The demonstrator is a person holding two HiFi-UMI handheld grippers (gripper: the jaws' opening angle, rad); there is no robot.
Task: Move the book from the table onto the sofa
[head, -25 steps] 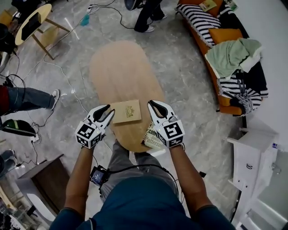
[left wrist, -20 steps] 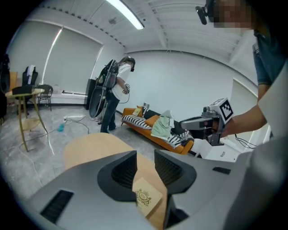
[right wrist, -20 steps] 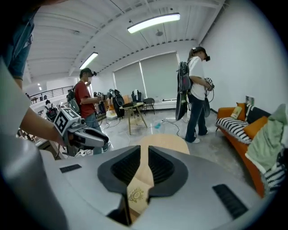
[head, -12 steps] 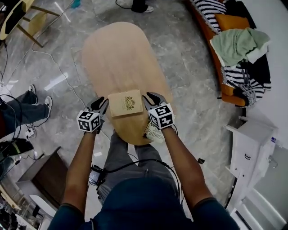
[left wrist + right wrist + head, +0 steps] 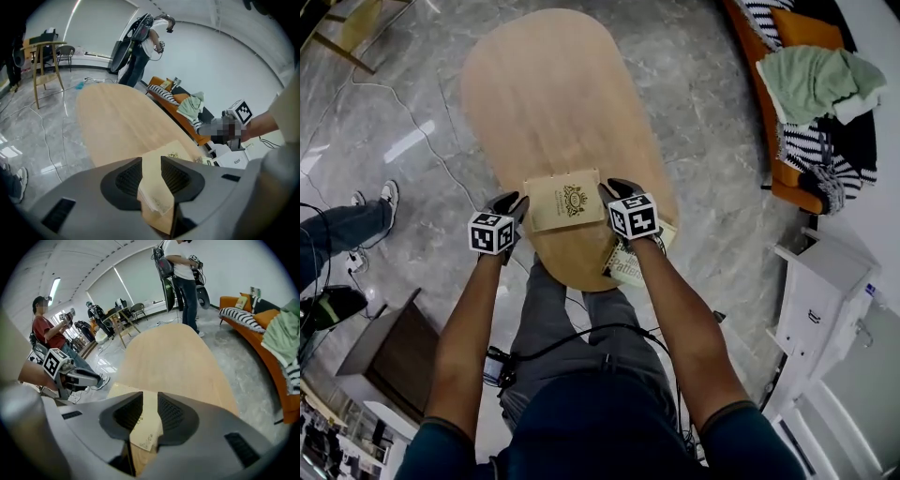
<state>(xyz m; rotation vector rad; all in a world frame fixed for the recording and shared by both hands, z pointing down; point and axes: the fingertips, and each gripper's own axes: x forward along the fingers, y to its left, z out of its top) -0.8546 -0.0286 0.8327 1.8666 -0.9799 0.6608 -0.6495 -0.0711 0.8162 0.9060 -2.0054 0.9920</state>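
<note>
Lower than a second ago: left gripper (image 5: 514,202) and right gripper (image 5: 612,190), jaws just opening, now wide, astride opposite short ends of tan gold-crested hardcover book (image 5: 565,199). Lies flat near front rim of oval pale wood table (image 5: 553,94), long axis crosswise. Bare tabletop beyond; orange sofa (image 5: 785,180) well apart, right.

— Where on the oval light-wood table (image 5: 548,103)?
— Near end: flat square tan book (image 5: 565,200). Left gripper (image 5: 512,202) at its left edge, right gripper (image 5: 614,190) at its right; jaws just opened, book corners between.
— And around?
— Printed paperback (image 5: 623,269) on the near right rim, beneath the right gripper. Orange sofa (image 5: 787,173) far right.
</note>
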